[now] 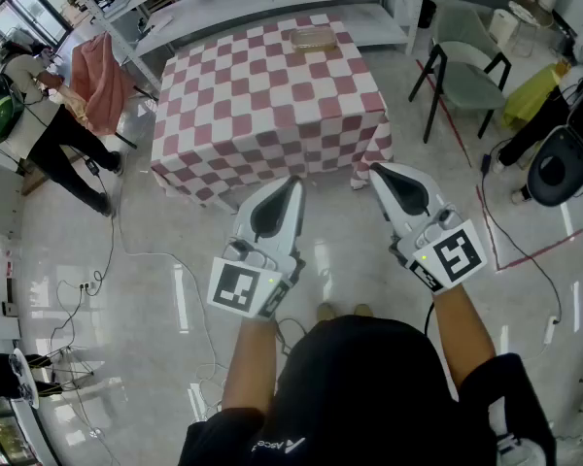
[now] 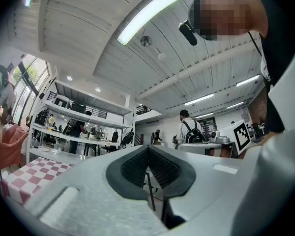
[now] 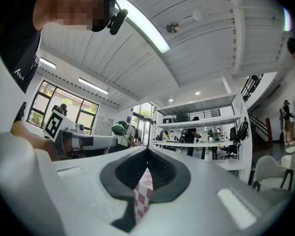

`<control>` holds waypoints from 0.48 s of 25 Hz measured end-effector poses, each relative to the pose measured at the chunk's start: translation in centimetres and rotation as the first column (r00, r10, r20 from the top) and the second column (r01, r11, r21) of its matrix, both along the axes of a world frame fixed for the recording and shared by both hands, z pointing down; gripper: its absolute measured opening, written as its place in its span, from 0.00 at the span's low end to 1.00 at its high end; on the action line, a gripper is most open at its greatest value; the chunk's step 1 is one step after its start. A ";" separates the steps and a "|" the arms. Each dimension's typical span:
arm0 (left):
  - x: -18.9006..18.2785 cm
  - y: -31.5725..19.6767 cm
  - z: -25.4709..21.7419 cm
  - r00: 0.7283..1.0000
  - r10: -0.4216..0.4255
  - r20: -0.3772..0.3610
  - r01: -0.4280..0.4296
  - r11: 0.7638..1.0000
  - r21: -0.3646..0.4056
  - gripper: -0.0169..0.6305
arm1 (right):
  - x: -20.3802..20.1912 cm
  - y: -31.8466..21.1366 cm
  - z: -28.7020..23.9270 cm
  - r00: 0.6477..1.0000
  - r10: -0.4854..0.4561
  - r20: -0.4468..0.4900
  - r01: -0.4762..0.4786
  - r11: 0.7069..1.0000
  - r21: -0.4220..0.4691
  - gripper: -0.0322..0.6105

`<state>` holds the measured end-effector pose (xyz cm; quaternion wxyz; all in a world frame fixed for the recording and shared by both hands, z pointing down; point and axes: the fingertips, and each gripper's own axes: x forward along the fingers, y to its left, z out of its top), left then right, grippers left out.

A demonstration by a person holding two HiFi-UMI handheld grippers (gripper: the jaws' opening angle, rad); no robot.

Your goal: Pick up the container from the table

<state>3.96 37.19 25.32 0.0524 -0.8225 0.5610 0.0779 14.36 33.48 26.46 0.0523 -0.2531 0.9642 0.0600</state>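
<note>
Container (image 1: 313, 38), shallow and pale, is seen lying at the far edge of the desk (image 1: 272, 115), toward its far right corner, on a red-and-white checked cloth. It is well apart from both grippers. A person (image 1: 49, 105) is seen off the desk's left edge. The left gripper (image 1: 293, 179) is held over the floor (image 1: 155, 260), just short of the desk's near edge. Its fingers (image 2: 132, 168) are pressed together at the tips, with nothing pinched. The right gripper (image 1: 374, 168) is held beside it, near the near right corner. Its fingers (image 3: 162, 171) are likewise pressed together and empty, and the checked cloth is seen through the slit beneath their tips. A grey chair (image 1: 463, 71) is placed off the desk's right edge.
</note>
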 end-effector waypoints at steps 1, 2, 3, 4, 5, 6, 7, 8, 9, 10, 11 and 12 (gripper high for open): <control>-0.1 -0.1 0.1 1.000 0.000 0.002 0.000 1.000 0.000 0.04 | -0.1 -0.1 0.1 1.000 0.000 -0.001 0.000 1.000 0.000 0.05; -0.2 -0.1 0.3 1.000 0.001 0.004 -0.001 1.000 0.000 0.04 | -0.2 -0.2 0.1 1.000 -0.003 -0.002 0.003 1.000 -0.001 0.05; -0.3 -0.2 0.4 1.000 0.002 0.005 -0.002 1.000 0.000 0.04 | -0.4 -0.2 0.2 1.000 -0.008 -0.002 0.008 1.000 -0.003 0.05; -0.5 -0.3 0.5 1.000 0.002 0.006 -0.002 1.000 0.000 0.04 | -0.7 -0.3 0.3 1.000 -0.018 -0.002 0.017 1.000 -0.007 0.05; -0.6 -0.4 0.6 1.000 0.003 0.007 -0.003 1.000 -0.001 0.04 | -0.9 -0.2 0.4 1.000 -0.029 -0.001 0.029 1.000 -0.011 0.05; -0.8 -0.5 0.6 1.000 0.004 0.007 -0.004 1.000 -0.001 0.04 | -1.2 -0.2 0.5 0.999 -0.037 0.000 0.037 0.999 -0.013 0.05; -1.0 -0.5 0.7 1.000 0.005 0.006 -0.005 1.000 -0.001 0.04 | -1.5 -0.3 0.5 0.999 -0.041 0.000 0.041 0.999 -0.015 0.05; -1.3 -0.6 0.8 1.000 0.007 0.004 -0.007 1.000 0.000 0.04 | -1.9 -0.4 0.6 0.999 -0.040 -0.001 0.040 0.999 -0.015 0.05; -1.6 -0.7 0.8 1.000 0.008 0.002 -0.008 1.000 0.000 0.04 | -2.2 -0.6 0.6 0.999 -0.037 -0.003 0.037 0.999 -0.017 0.05; -2.0 -0.8 0.9 1.000 0.009 0.002 -0.009 1.000 0.001 0.04 | -2.5 -0.7 0.7 0.999 -0.034 -0.004 0.034 0.999 -0.019 0.05; -2.4 -0.9 1.0 1.000 0.010 0.001 -0.010 1.000 0.002 0.04 | -2.9 -0.9 0.8 1.000 -0.031 -0.006 0.031 0.999 -0.020 0.05; -2.9 -1.0 1.0 1.000 0.011 -0.001 -0.011 1.000 0.004 0.04 | -3.3 -1.1 0.9 1.000 -0.028 -0.008 0.027 0.999 -0.020 0.05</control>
